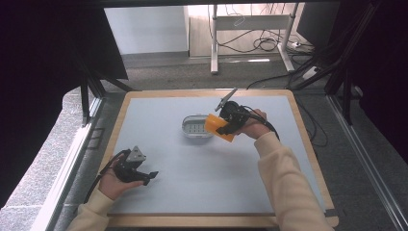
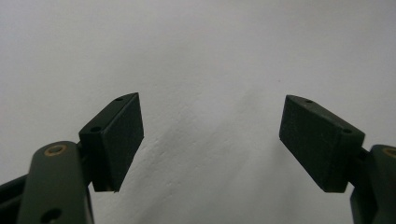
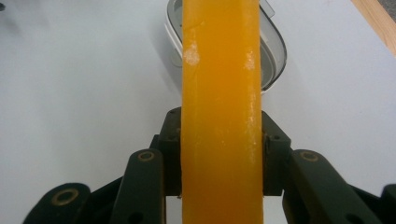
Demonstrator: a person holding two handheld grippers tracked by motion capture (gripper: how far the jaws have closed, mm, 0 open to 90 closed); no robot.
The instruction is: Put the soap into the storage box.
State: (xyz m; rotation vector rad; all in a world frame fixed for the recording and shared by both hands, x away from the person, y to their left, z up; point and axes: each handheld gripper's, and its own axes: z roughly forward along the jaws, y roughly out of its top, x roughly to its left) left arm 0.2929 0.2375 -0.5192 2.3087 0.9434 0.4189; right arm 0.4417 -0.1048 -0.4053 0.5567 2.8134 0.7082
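So the right gripper (image 1: 225, 126) has an orange block (image 1: 217, 127) clamped between its fingers (image 3: 173, 140), and it's hanging right at the near-right edge of a small white dish (image 1: 194, 127) in the middle of the bench (image 1: 159, 115). Looks like a soap bar going into a soap dish, honestly, though that's a guess. In the right gripper view the block (image 3: 222, 107) runs straight up the middle, pinched on its 2 narrow sides, and the dish (image 3: 275, 51) sits just past its far end, partly hidden behind it.

The block seems to be in the air rather than resting on anything, and tilted a bit. Can't tell if its tip is already over the rim or just beside it.

The left gripper (image 1: 146, 177) is parked at the near-left of the bench, well apart from all that, fingers (image 2: 119, 140) spread wide with nothing but bare bench between them.

Step in hand: carrying the block to the dish, pretty much at the drop-off. Next move probably calls for lining the block up with the long way of the dish, lowering it flat inside, then letting go. The dish looks light, so a nudge on the rim could shove it.
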